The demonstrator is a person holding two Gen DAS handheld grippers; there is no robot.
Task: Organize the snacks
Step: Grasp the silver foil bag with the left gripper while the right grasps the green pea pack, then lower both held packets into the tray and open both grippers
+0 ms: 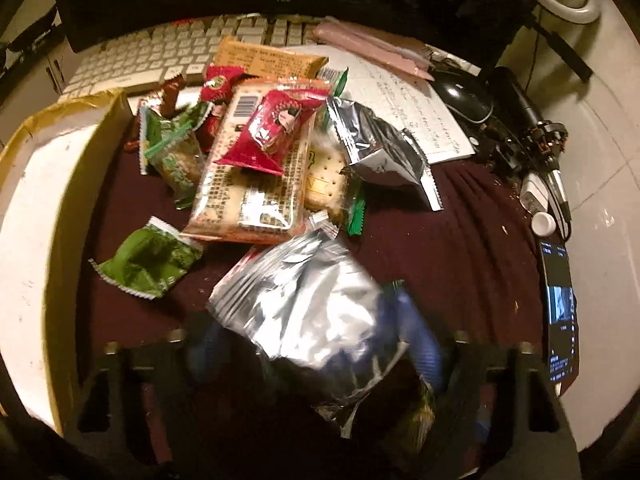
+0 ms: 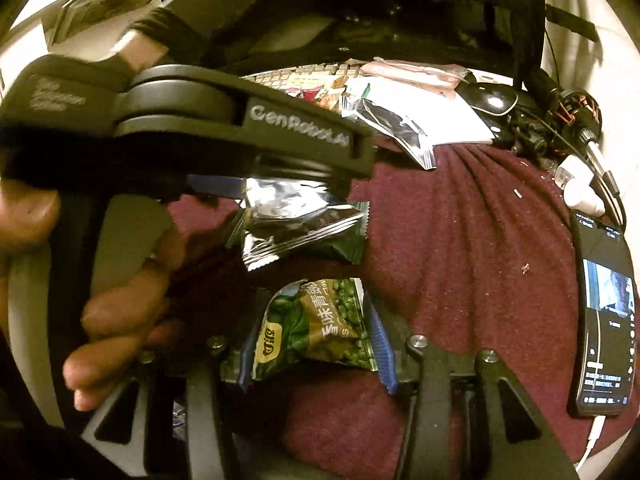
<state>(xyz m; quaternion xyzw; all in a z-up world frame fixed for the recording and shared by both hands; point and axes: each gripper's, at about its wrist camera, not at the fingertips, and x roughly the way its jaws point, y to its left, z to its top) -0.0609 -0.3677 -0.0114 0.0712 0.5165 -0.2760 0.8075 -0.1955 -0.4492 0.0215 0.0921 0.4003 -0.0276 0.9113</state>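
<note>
On the bench, a maroon cloth (image 1: 460, 248) covers most of the surface, with a cardboard box (image 1: 52, 184) at its left edge and a keyboard (image 1: 160, 52) behind. Beside these lie a sheet of handwritten paper (image 1: 412, 104), a black mouse (image 1: 464, 96) and, at the right edge, a phone (image 2: 604, 320) with its screen lit. A heap of snacks sits on the cloth just right of the box: a long cracker pack (image 1: 256, 168) with a red packet (image 1: 272, 128) on top, a silver pouch (image 1: 384, 152) to its right and a green packet (image 1: 148, 260) lying apart in front. The left gripper (image 1: 316, 352), held in a person's hand (image 2: 116, 320), has a crumpled silver bag (image 1: 316, 312) between its blue pads, pinched above the cloth with another green wrapper (image 2: 340, 240) hanging behind it. The right gripper (image 2: 316, 344) has a green pea packet (image 2: 320, 328) between its jaws, which stand spread; whether the pads press on it I cannot tell.
</note>
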